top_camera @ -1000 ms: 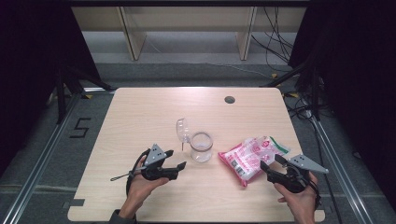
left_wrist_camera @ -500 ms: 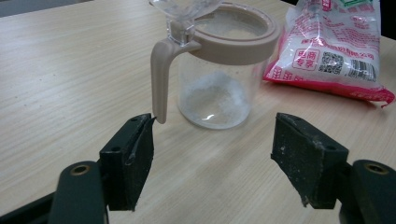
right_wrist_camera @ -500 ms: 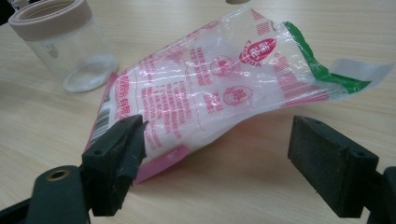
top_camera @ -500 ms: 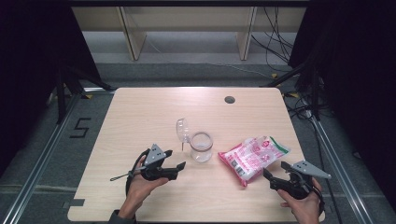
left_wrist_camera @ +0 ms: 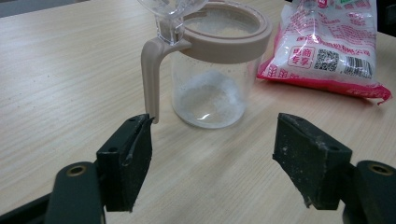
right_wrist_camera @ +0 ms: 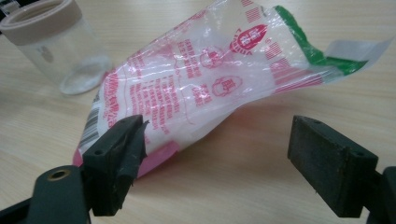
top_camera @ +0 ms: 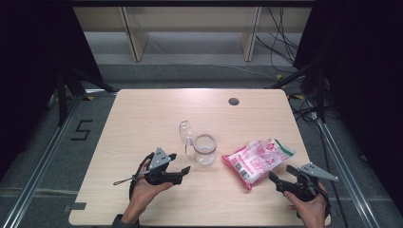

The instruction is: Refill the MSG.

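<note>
Resting on the wooden table [top_camera: 142,118], both grippers sit in the person's hands w/ jaws spread & nothing between the pads. Left gripper [top_camera: 183,170] points at the glass jar [top_camera: 205,149], near it but not touching; in the left gripper view the jar [left_wrist_camera: 212,70] stands upright just ahead of the jaws, beige rim & handle, a little white powder at the bottom, clear lid [top_camera: 186,133] flipped up behind it. Right gripper [top_camera: 274,180] sits just beside the near corner of the pink-and-white bag [top_camera: 259,159], jaws having just been opening, bag not pinched. Right gripper view: bag [right_wrist_camera: 205,88] lies flat on the table ahead, green strip at far end, barcode end toward the left jaw. Bag lies right of the jar, close but apart.
</note>
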